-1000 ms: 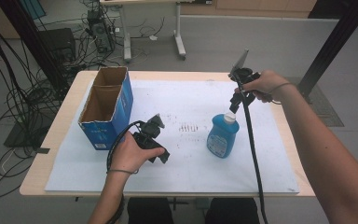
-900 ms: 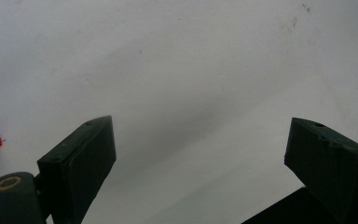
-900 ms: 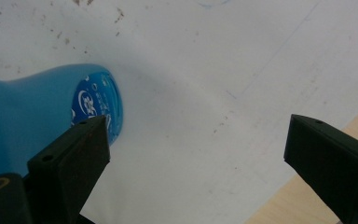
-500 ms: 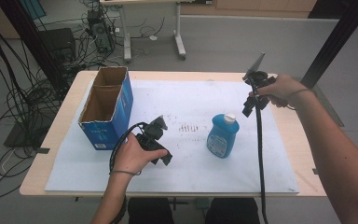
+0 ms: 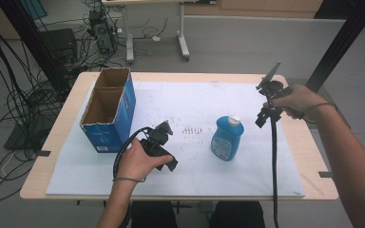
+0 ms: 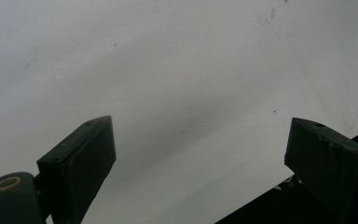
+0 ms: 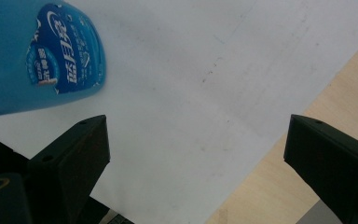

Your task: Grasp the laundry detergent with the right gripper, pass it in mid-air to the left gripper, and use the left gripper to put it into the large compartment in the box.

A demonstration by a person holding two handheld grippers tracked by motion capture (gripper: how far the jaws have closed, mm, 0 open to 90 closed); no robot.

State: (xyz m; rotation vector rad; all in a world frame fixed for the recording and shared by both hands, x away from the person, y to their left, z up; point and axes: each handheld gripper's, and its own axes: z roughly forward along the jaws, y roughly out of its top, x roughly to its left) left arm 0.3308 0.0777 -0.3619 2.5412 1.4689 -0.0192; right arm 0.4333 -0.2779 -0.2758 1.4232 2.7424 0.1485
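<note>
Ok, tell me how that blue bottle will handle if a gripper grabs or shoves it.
The blue bottle stands upright on the white sheet, taller than wide, so a shove near its white cap would probably tip it. Its smooth plastic, with a glossy label in the right gripper view, may slip between the fingers. It looks opaque, so its fill and weight are hard to judge.

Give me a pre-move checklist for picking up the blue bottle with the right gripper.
1. Right gripper jaws open: ok, wide apart in its own view.
2. Jaws empty: ok.
3. Blue bottle upright, white cap on: ok.
4. Bottle between the jaws: not ok, it sits off to one side in the right gripper view.
5. Left gripper clear of the bottle: ok, apart on the white sheet.
6. Cardboard box out of the path: ok.
</note>
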